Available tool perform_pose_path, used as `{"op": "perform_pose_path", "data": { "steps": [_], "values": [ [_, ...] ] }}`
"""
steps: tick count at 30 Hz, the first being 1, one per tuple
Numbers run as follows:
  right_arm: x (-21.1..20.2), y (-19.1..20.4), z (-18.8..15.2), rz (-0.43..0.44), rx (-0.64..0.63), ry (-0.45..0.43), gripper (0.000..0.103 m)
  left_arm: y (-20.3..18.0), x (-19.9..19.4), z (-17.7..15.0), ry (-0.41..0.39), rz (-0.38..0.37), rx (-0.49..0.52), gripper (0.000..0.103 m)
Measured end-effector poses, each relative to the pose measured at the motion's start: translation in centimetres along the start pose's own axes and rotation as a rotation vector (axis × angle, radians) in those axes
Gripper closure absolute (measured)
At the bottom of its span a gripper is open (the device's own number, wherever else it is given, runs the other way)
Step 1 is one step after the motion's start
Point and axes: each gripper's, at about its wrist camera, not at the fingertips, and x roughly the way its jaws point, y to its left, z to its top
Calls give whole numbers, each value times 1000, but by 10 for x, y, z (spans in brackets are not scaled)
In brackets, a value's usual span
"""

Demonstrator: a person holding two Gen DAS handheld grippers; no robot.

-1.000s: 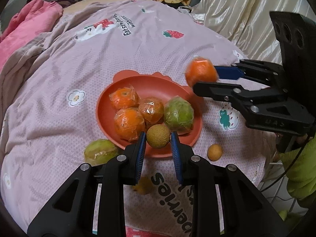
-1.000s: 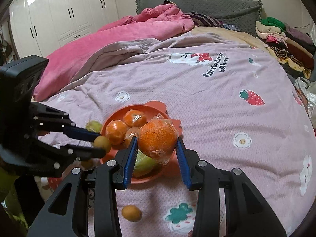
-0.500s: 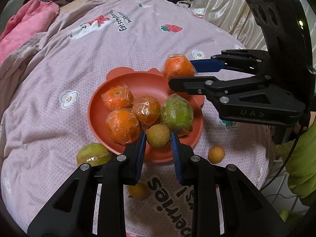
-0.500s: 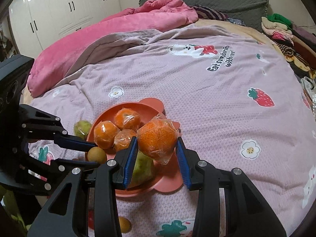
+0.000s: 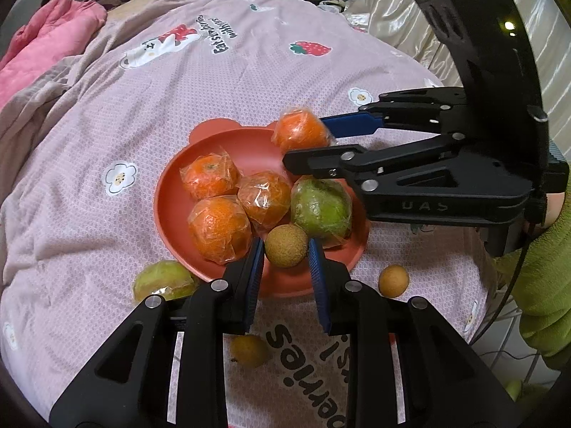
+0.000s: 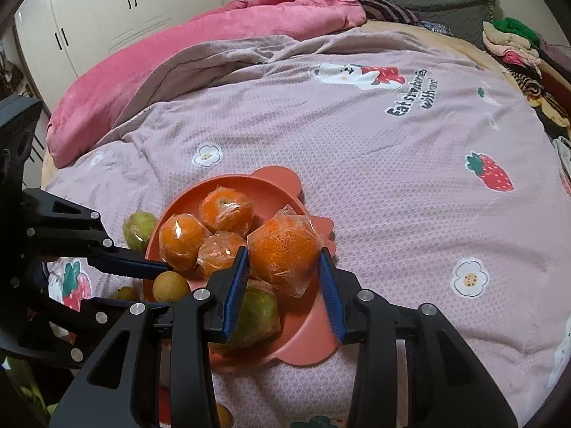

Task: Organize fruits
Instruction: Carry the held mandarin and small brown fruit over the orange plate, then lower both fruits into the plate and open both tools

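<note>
A red plate [image 5: 171, 221] on the pink bedspread holds three plastic-wrapped oranges [image 5: 217, 226] and a wrapped green fruit [image 5: 319, 210]. My left gripper [image 5: 286, 249] is shut on a small brown round fruit [image 5: 286, 246] over the plate's near rim. My right gripper [image 6: 283, 260] is shut on a wrapped orange [image 6: 283, 253] and holds it over the plate's far side; it shows in the left wrist view [image 5: 301, 133] too. The plate [image 6: 307, 342] and the brown fruit [image 6: 170, 287] also show in the right wrist view.
On the bedspread beside the plate lie a wrapped green fruit [image 5: 164, 280], a small brown fruit [image 5: 393, 280] and a yellowish one [image 5: 248, 351]. A pink quilt [image 6: 214, 46] lies bunched at the far side. Folded clothes [image 6: 510, 42] are stacked far right.
My right gripper has carried the wrapped orange leftward and down, from beside the plate to over its far side. My left gripper still holds the brown fruit at the near rim.
</note>
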Motion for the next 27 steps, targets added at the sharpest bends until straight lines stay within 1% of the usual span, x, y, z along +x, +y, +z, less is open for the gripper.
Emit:
{"op": "perform_pose_path", "data": {
  "steps": [17,18,19,27],
  "values": [
    [6,0,0,14,6,19,64,2,0,0,-4,-3,-8,84],
    [6,0,0,10,7,18,62,3,0,0,-2,-2,-8,84],
    [5,0,0,6,6,16,59,3,0,0,-2,0,-8,84],
    [-6,-10,-2,-21,34,-3,54,2,-1,0,-5,-2,-10,84]
  ]
}}
